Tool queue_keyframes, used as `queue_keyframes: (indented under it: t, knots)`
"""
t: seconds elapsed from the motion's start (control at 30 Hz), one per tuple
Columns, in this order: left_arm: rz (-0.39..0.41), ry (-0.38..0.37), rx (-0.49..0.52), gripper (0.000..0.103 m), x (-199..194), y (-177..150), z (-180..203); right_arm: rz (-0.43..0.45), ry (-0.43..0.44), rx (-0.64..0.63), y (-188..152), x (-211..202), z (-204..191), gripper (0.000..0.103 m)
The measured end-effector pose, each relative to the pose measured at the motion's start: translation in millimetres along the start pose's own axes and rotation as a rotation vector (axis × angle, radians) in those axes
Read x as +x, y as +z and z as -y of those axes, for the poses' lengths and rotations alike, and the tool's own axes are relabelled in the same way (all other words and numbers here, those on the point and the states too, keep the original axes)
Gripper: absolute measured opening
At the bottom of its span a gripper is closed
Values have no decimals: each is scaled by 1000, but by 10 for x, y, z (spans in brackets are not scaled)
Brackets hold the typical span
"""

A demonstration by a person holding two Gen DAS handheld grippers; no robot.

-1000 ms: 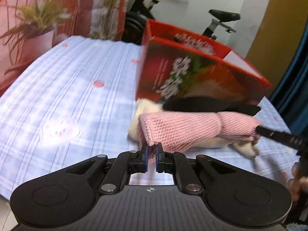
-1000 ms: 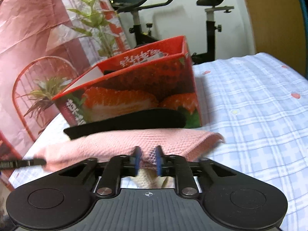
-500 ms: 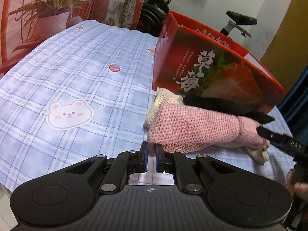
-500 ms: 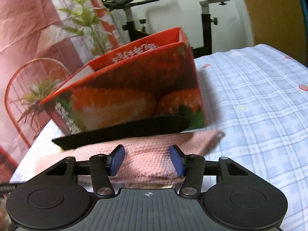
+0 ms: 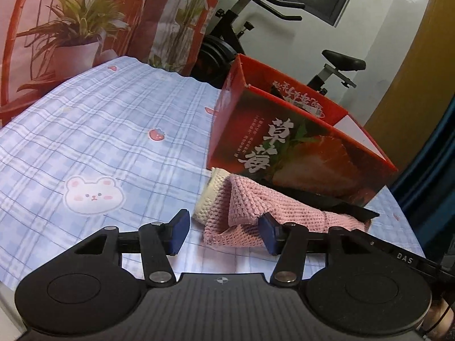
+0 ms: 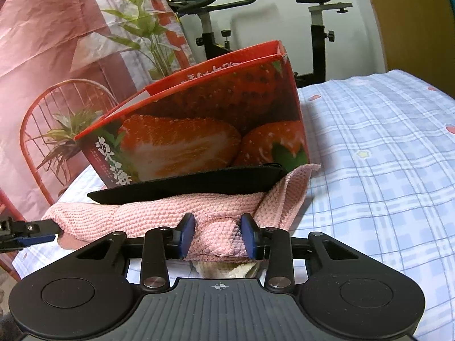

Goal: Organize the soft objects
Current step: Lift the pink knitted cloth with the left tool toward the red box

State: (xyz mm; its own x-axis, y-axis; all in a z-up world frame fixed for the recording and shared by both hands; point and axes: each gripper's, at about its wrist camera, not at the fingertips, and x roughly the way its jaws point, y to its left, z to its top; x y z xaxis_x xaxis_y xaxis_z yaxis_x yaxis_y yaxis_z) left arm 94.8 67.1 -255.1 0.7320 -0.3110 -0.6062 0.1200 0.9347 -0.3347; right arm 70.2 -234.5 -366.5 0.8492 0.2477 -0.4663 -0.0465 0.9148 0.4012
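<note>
Behind the table we see one exercise bike (image 5: 284, 28) and potted plants. On the blue checked tablecloth (image 5: 99, 130) lies one pink knitted cloth (image 5: 250, 207), folded, over one cream knitted piece (image 5: 210, 196), touching one black strap (image 6: 184, 182) in front of one red strawberry box (image 5: 298, 147). We judge the cloth light, soft and floppy; best taken at a folded edge. Our left gripper (image 5: 224, 233) is opening, the cloth's end between its jaws but not pressed. Our right gripper (image 6: 217, 236) is closing narrowly around the pink fold.
</note>
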Motion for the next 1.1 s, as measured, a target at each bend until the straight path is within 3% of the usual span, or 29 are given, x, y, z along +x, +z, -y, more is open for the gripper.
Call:
queue_keyframes:
  t: [0.2, 0.33, 0.43, 0.57, 0.77, 0.8, 0.9, 1.1]
  knots:
    - [4, 131, -96, 56, -29, 4, -225, 3, -8, -11, -6, -19, -33, 33]
    - [63, 198, -78, 56, -132, 61, -199, 6, -14, -14, -7, -24, -41, 33]
    - [86, 168, -54, 56, -160, 116, -110, 7, -20, -23, -7, -26, -60, 33]
    - [30, 60, -32, 57, 6, 143, 42, 9, -23, -27, -9, -26, -61, 33]
    - [-46, -25, -31, 57, 307, -7, 182, 13, -28, -41, -13, -35, -65, 33]
    - [-57, -33, -19, 55, 335, -30, 191, 14, -30, -45, -13, -38, -69, 33]
    - [-66, -6, 73, 29, 332, -131, 247, 23, -32, -61, -12, -53, -71, 36]
    - [-89, -17, 46, 26, 373, -187, 163, 85, -60, -97, -21, -95, -104, 51]
